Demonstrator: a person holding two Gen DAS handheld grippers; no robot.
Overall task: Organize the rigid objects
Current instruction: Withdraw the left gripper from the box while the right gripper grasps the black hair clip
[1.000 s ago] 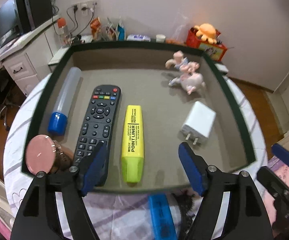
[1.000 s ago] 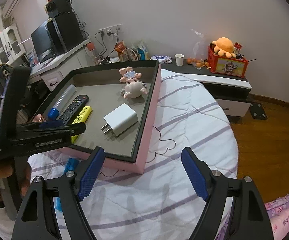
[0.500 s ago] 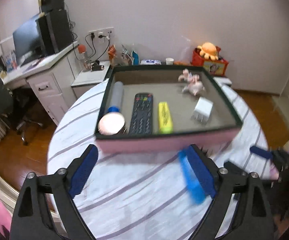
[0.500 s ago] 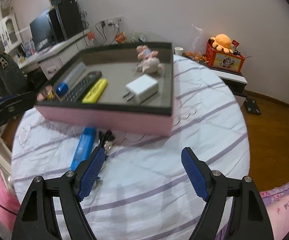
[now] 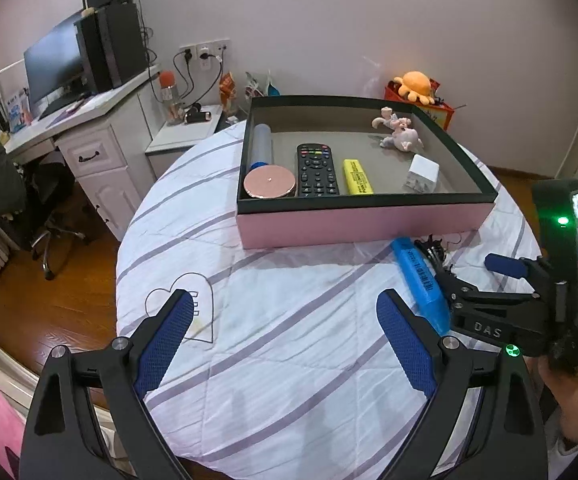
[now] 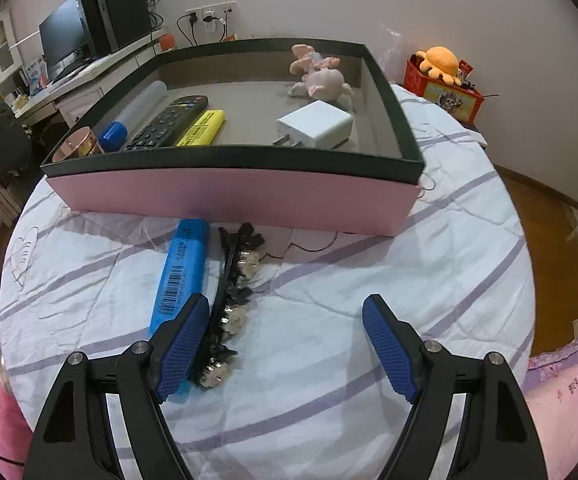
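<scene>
A pink box with a dark rim (image 5: 361, 224) (image 6: 229, 196) stands on the round striped table. It holds a remote (image 5: 316, 170), a yellow highlighter (image 5: 357, 178), a white charger (image 5: 423, 172), a pink figurine (image 5: 401, 136), a blue-capped tube (image 5: 263, 146) and a round pink-lidded jar (image 5: 269, 183). In front of the box lie a blue highlighter (image 6: 181, 272) (image 5: 421, 280) and a black beaded hair clip (image 6: 233, 292). My right gripper (image 6: 287, 304) hangs open low over them, its left finger above their near ends. My left gripper (image 5: 283, 300) is open over bare cloth, holding nothing.
The table edge (image 5: 129, 280) drops to a wooden floor on the left, and a white desk (image 5: 89, 136) with a monitor stands beyond. A red crate with an orange plush (image 6: 441, 80) sits behind the box. A person's hand (image 5: 569, 360) holds the right gripper.
My left gripper pulled back from over the box to the near table and its jaws widened. My right gripper swung left and lower, over the blue highlighter and the clip.
</scene>
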